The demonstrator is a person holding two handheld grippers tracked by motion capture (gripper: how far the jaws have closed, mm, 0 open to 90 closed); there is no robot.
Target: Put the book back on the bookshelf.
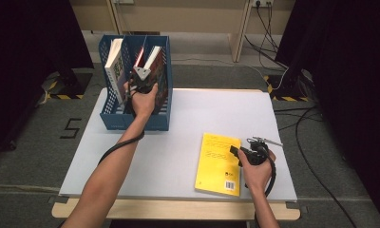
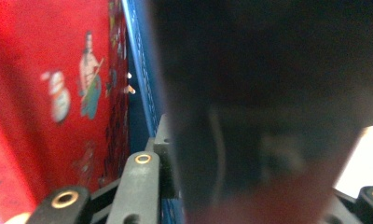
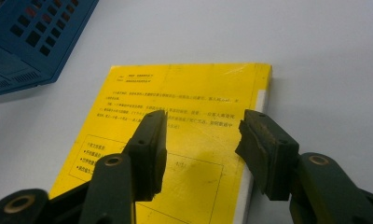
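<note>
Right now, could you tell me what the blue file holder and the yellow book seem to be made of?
Blue file holder: probably moulded plastic, matte, with perforated grid walls. Yellow book: paper, its cover slightly glossy, with printed text, a barcode and white page edges.

Glossy yellow paperback book (image 3: 175,140) lower right catches a soft sheen. Blue perforated plastic file rack (image 1: 113,118) upper left looks smooth; the white tabletop (image 1: 188,123) reads matt.

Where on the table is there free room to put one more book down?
Free: the white table right of the blue file rack, and the strip between rack and yellow book. Crowded: inside the rack, and around the right gripper.
</note>
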